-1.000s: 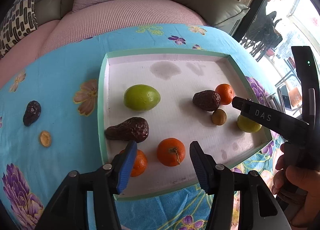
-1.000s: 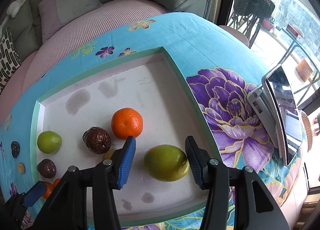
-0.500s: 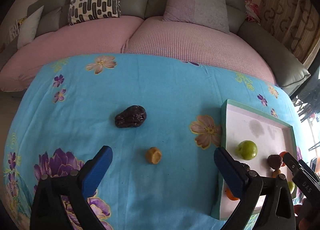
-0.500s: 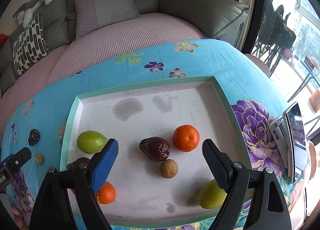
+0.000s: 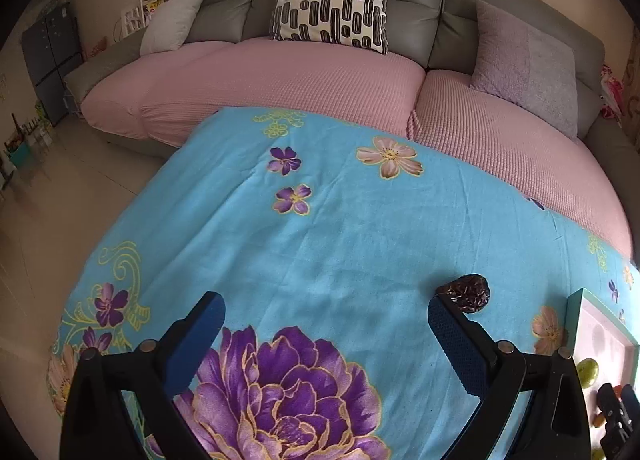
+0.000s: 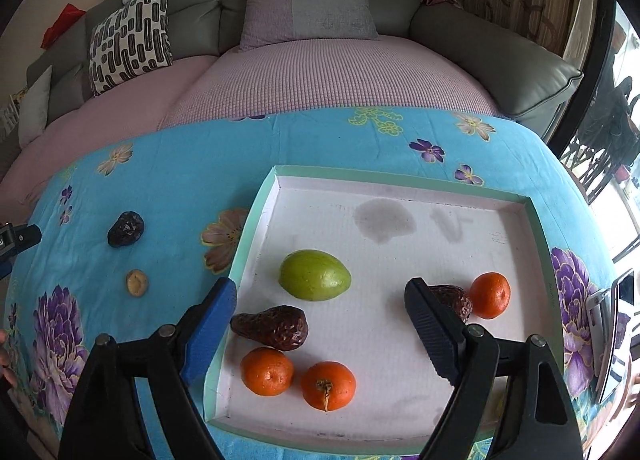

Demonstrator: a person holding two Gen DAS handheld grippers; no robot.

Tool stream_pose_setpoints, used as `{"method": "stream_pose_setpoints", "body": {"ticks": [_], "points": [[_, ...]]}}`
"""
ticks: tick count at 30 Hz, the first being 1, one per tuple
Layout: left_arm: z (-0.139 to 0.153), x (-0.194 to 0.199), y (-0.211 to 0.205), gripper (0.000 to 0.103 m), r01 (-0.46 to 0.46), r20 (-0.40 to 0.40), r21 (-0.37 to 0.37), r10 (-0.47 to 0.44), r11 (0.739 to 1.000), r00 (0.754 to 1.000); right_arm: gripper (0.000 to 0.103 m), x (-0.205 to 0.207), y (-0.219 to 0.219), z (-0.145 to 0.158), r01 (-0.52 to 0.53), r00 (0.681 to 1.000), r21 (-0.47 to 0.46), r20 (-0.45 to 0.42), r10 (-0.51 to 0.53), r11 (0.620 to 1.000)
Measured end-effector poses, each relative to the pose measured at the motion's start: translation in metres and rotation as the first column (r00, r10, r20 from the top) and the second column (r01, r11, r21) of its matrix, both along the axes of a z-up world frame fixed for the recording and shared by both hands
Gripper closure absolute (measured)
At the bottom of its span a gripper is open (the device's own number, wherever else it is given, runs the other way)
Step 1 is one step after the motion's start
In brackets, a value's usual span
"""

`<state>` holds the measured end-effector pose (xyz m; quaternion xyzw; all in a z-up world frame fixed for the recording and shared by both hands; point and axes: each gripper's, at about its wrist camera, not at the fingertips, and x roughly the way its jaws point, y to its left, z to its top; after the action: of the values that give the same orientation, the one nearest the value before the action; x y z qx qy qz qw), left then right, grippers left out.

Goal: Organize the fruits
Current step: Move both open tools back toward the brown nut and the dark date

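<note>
A white tray with a green rim (image 6: 256,216) holds a green fruit (image 6: 315,275), a dark wrinkled pear-shaped fruit (image 6: 272,327), three oranges (image 6: 267,371) (image 6: 328,385) (image 6: 490,295) and a dark round fruit (image 6: 454,300). On the blue cloth left of the tray lie a dark wrinkled fruit (image 6: 126,229) (image 5: 468,293) and a small tan fruit (image 6: 137,282). My right gripper (image 6: 320,324) is open and empty above the tray's front. My left gripper (image 5: 324,334) is open and empty over the cloth, with the dark fruit just beyond its right fingertip. The tray's corner (image 5: 580,300) shows at the right.
A blue flowered cloth (image 5: 320,228) covers the table. A pink and grey sofa (image 5: 300,68) with cushions curves behind it. A phone on a stand (image 6: 616,320) sits at the table's right edge. The left gripper's tip (image 6: 20,238) shows at the far left.
Both grippers swung left. The left one left the tray and now faces the open cloth, jaws wider. The right one opened wide and pulled back from the yellow-green fruit.
</note>
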<state>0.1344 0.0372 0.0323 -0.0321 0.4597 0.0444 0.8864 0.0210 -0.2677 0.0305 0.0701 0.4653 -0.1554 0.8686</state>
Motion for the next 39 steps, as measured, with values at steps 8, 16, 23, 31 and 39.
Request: {"method": "stream_pose_setpoints", "body": {"ticks": [8, 16, 23, 31, 39], "points": [[0.000, 0.001, 0.009, 0.000, 0.030, -0.026, 0.055, -0.029, 0.998, 0.999, 0.017, 0.019, 0.036, -0.003, -0.100, 0.995, 0.035, 0.012, 0.099, 0.994], [0.000, 0.005, 0.018, 0.000, 0.017, -0.027, 0.046, -0.016, 0.999, 1.000, 0.017, 0.029, 0.052, 0.004, -0.138, 0.988, 0.091, 0.075, 0.132, 0.986], [-0.005, 0.011, 0.023, 0.000, 0.012, -0.042, 0.061, -0.010, 0.998, 0.999, 0.017, 0.044, 0.070, -0.002, -0.176, 0.984, 0.065, 0.054, 0.172, 0.982], [-0.009, 0.017, 0.035, 0.000, -0.020, -0.050, 0.046, 0.022, 0.999, 0.998, 0.017, 0.060, 0.092, -0.010, -0.237, 0.971, 0.072, 0.040, 0.234, 0.969], [-0.023, 0.024, 0.039, 0.000, -0.032, -0.092, 0.014, 0.034, 0.999, 0.995, 0.018, 0.075, 0.109, -0.030, -0.271, 0.962, 0.089, -0.020, 0.273, 0.959]]}}
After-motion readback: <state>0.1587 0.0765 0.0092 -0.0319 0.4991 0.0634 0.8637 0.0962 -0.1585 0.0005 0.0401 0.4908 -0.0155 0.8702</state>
